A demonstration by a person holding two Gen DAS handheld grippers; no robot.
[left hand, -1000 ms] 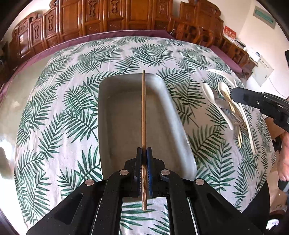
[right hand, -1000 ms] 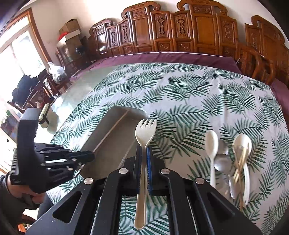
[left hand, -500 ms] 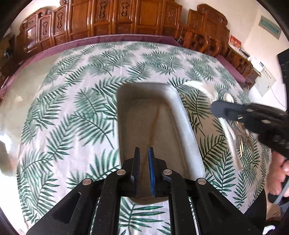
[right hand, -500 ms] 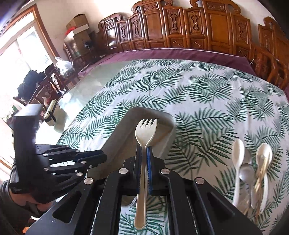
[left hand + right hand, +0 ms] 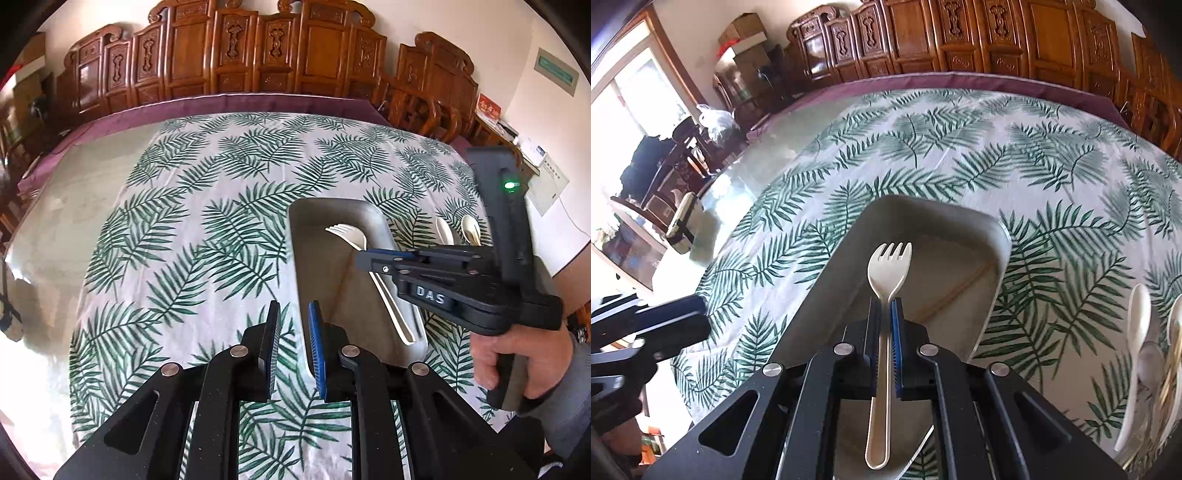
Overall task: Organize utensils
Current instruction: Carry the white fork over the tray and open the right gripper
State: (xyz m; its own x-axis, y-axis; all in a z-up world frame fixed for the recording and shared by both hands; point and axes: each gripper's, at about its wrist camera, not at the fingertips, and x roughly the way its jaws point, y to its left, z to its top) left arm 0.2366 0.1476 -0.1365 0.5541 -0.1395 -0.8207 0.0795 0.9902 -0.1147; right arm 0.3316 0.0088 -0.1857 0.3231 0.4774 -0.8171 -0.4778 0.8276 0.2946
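Observation:
A grey metal tray (image 5: 306,254) lies on the palm-leaf tablecloth; it also shows in the right wrist view (image 5: 997,236). My right gripper (image 5: 885,306) is shut on a cream plastic fork (image 5: 888,266) and holds it over the tray; the fork (image 5: 349,236) and gripper (image 5: 364,256) also show in the left wrist view. A wooden chopstick (image 5: 955,291) lies inside the tray. My left gripper (image 5: 293,310) is open and empty, just left of the tray's near end. Loose spoons and chopsticks (image 5: 1145,332) lie right of the tray.
The tablecloth (image 5: 207,221) covers a glass-topped table with carved wooden chairs (image 5: 258,55) along the far side. A small device (image 5: 681,221) sits on the bare glass at the left. Spoons (image 5: 458,230) lie beyond the tray.
My left gripper let go of the chopstick into the tray, opened and drew back to the left. My right gripper brought the fork over the tray.

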